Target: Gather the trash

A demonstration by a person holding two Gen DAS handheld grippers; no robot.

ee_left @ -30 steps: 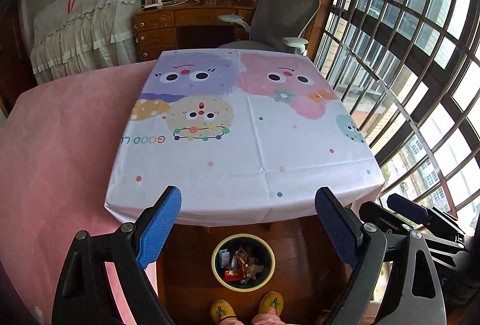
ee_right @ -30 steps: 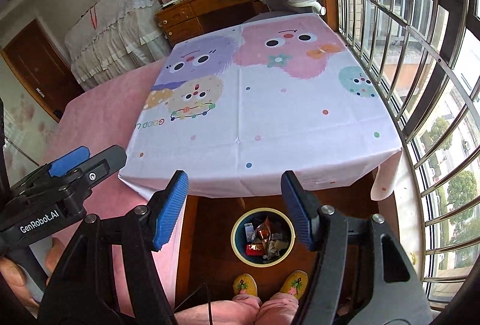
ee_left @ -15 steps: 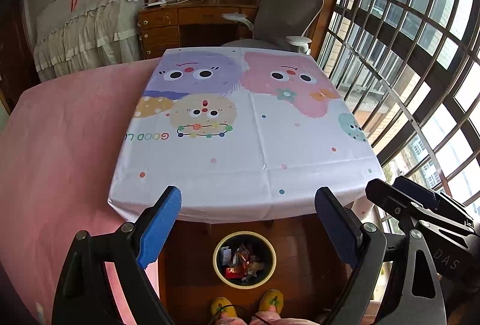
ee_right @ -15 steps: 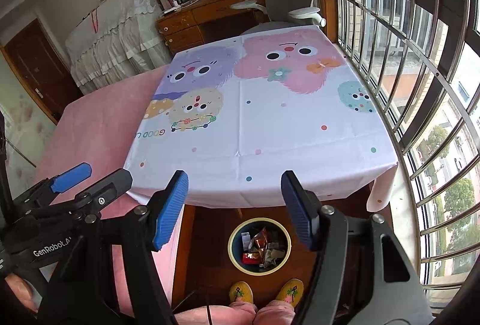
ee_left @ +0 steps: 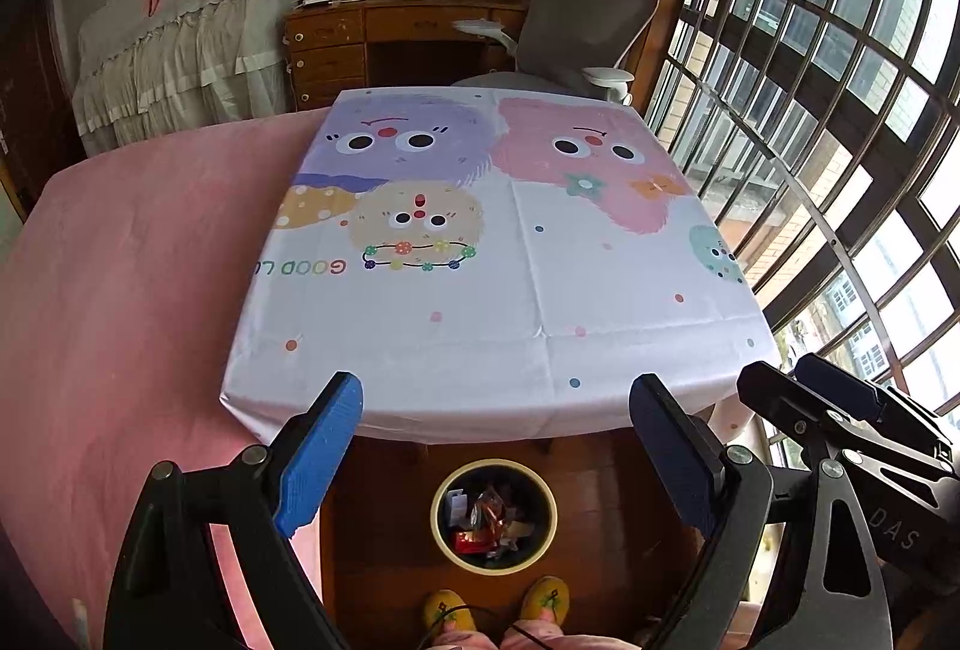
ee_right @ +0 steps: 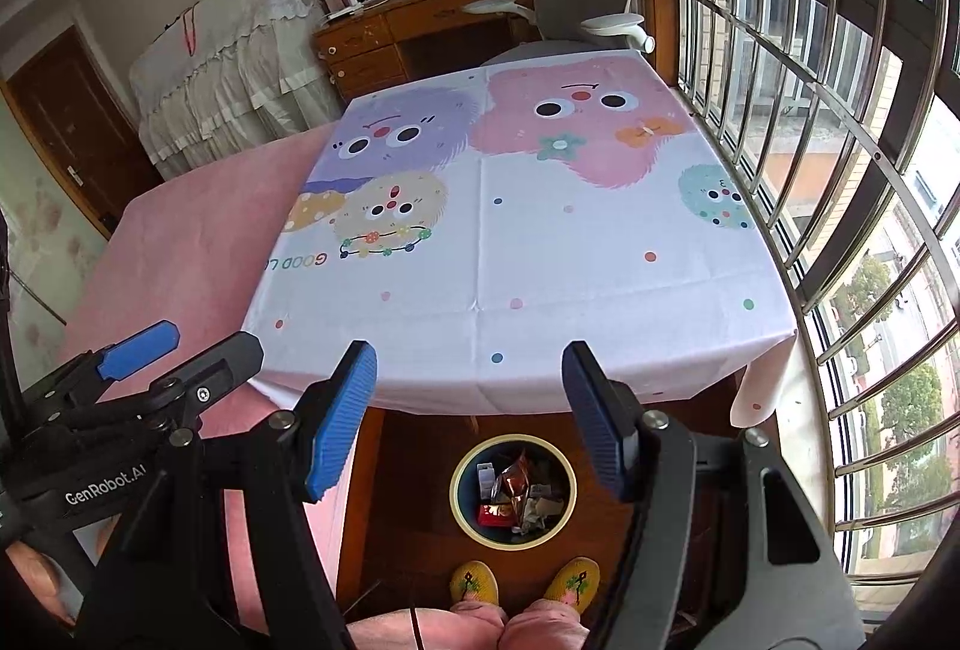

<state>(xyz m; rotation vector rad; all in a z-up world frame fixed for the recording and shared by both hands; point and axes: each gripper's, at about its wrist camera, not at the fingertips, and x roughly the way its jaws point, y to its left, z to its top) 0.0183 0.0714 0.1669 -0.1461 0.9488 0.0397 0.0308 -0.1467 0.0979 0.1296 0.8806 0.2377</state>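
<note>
Both tongs are spread wide and carry nothing: the left tongs (ee_left: pixel 498 446) and the right tongs (ee_right: pixel 471 410) hang above the near edge of the table (ee_right: pixel 540 260), whose cartoon cloth shows no litter on it. All the trash (ee_right: pixel 519 497) in view lies in the round bin (ee_left: pixel 441 527) on the wooden floor, below the table edge and just ahead of a person's yellow slippers (ee_right: pixel 474 581). It looks like crumpled foil wrappers, a red packet and a small white-and-blue carton (too small to make out more). Such stuff should be very light, thin and springy; foil is slick and will slide out of a shallow pinch, so a crumpled fold or a bunched corner is the place to bite, with a firm squeeze. Little there could break. If the bin is what gets carried, its cream rim is the stiff part to clamp, one pad inside and one outside, though it may tilt when lifted by one side
</note>
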